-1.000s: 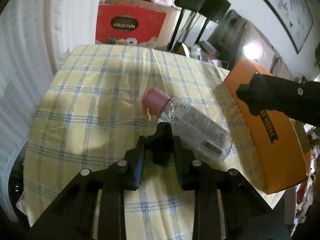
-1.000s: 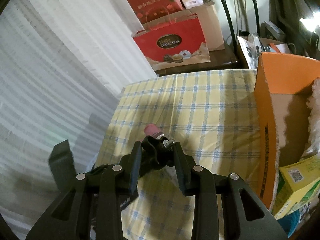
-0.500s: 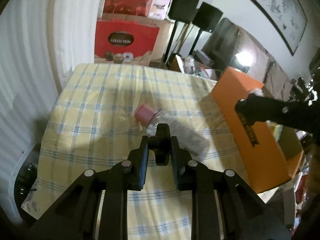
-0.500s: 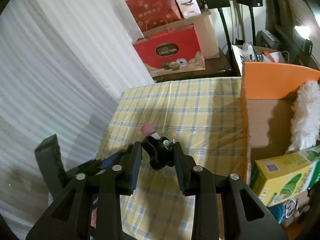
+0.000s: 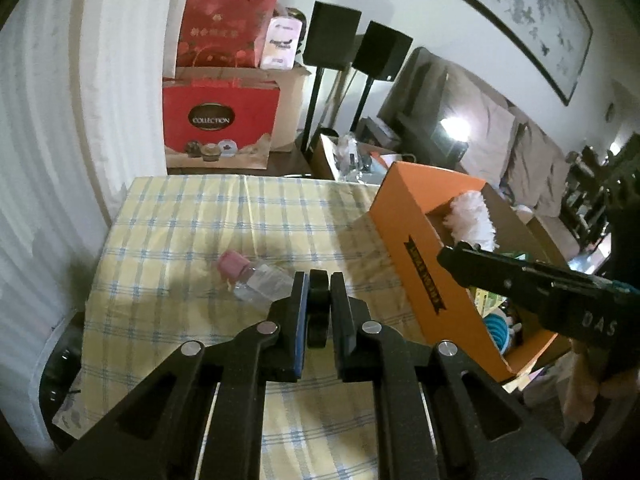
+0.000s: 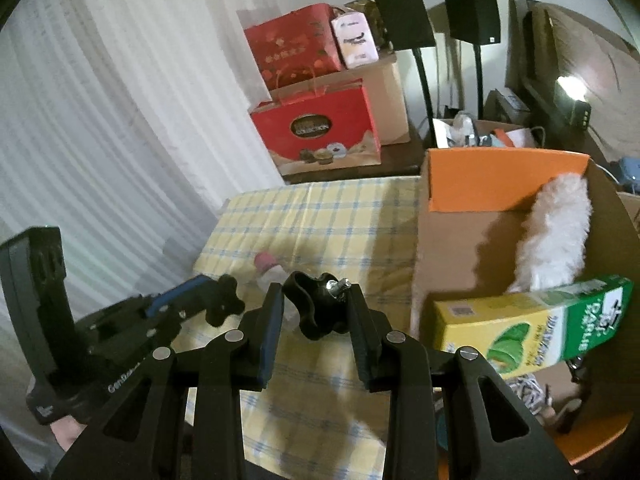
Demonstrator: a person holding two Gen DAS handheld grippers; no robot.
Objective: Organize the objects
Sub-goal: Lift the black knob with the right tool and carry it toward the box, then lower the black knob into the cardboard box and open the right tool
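Left wrist view, left to right. A clear bottle (image 5: 262, 285) with a pink cap (image 5: 229, 264) is lying on its side on the checked tablecloth (image 5: 168, 240), left of centre and untouched. At lower centre the left gripper (image 5: 318, 280) is clamping a black knob (image 5: 318, 312) between its pads. The orange box (image 5: 420, 256) is standing open at the right, with a white duster (image 5: 468, 220) leaning inside.

Right wrist view. At lower centre the right gripper (image 6: 316, 292) is pinching a second black knob (image 6: 316, 318), its threaded stud (image 6: 334, 285) pointing up. A yellow-green carton (image 6: 532, 324) is occupying the box at the right.

Judgement: both knobs are probably heading for the box. Each gripper should be crossing above the rim, descending into free space away from duster and carton, then releasing low. The bottle is awaiting collection.
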